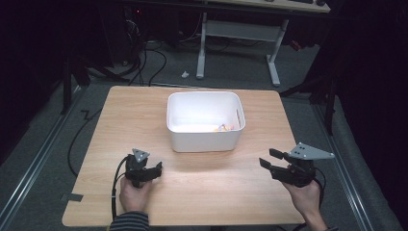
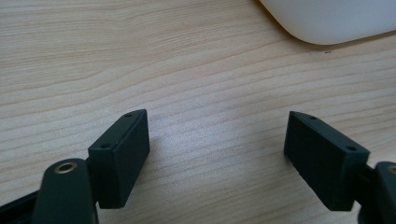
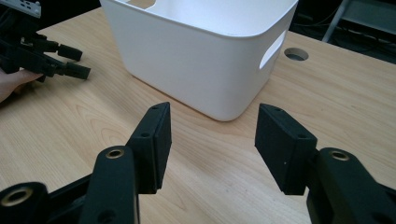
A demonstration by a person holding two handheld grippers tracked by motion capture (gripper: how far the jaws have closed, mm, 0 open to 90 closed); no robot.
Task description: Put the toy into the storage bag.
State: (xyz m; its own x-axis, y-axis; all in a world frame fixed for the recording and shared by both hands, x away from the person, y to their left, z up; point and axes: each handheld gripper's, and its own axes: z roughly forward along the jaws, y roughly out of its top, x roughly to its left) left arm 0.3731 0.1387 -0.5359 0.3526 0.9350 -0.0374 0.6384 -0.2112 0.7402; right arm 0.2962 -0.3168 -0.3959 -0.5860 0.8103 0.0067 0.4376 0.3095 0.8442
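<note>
High view: we are holding the left gripper [image 1: 156,169] and the right gripper [image 1: 268,159] low over the wooden table [image 1: 202,192], jaws wide apart and empty, both pointing toward the white bin [image 1: 204,132] standing between them.

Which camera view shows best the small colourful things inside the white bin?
The high view: it looks down into the white bin, where the colourful things lie at the bottom right. Both gripper views show the bin's outer wall, not its contents.

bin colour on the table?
White: the bin is plain white plastic with cut-out handle slots, clearest in the right gripper view.
</note>
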